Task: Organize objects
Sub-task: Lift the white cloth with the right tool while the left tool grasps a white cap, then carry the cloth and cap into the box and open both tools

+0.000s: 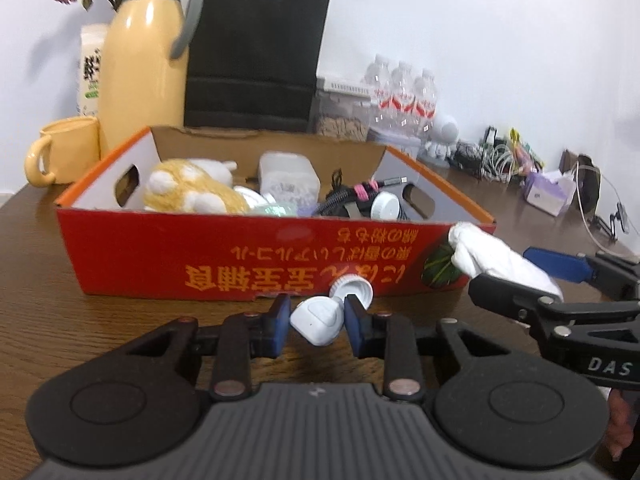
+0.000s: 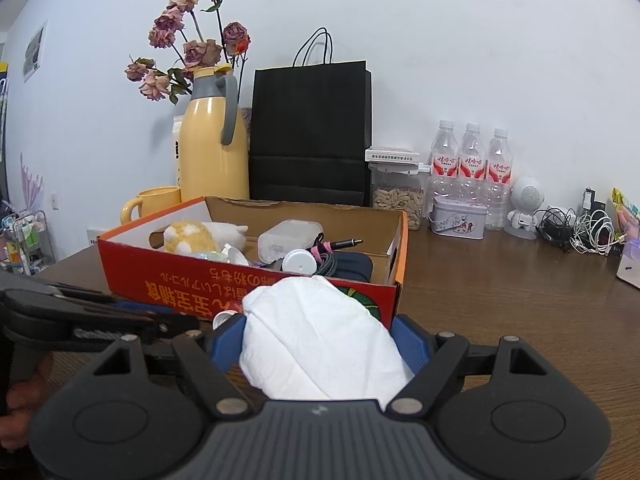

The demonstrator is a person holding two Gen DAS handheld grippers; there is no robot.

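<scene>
Cardboard dominates both of my views: a shallow red box (image 1: 224,256) with orange rims, yellow printed lettering and oval hand-holes sits on the dark wood-grain worktop (image 1: 48,320). Inside it I see a fuzzy yellow-and-white plush toy (image 1: 192,188), a frosted rectangular plastic container (image 1: 288,178), a braided cable bundle with a pink tie (image 1: 352,196) and a round white cap (image 1: 386,206).

My left gripper (image 1: 316,322) is clamped on a small white plastic bottle (image 1: 317,320) with rounded, smooth sides; the ribbed blue pads press on both its flanks, just in front of the box's front wall. A ridged white lid (image 1: 352,290) lies right behind the bottle, against the foot of the box; I cannot tell whether it belongs to the bottle.

My right gripper (image 2: 320,344) has its jaws wide but closed around a soft, crumpled white cloth bundle (image 2: 320,336), which bulges up between the blue pads near the box's front right corner.

Behind the box stand a glossy yellow thermos jug (image 2: 212,152) with a grey handle, a yellow mug (image 2: 156,200), a matte black paper bag (image 2: 310,132) and three clear water bottles (image 2: 472,168) along the white wall.
</scene>
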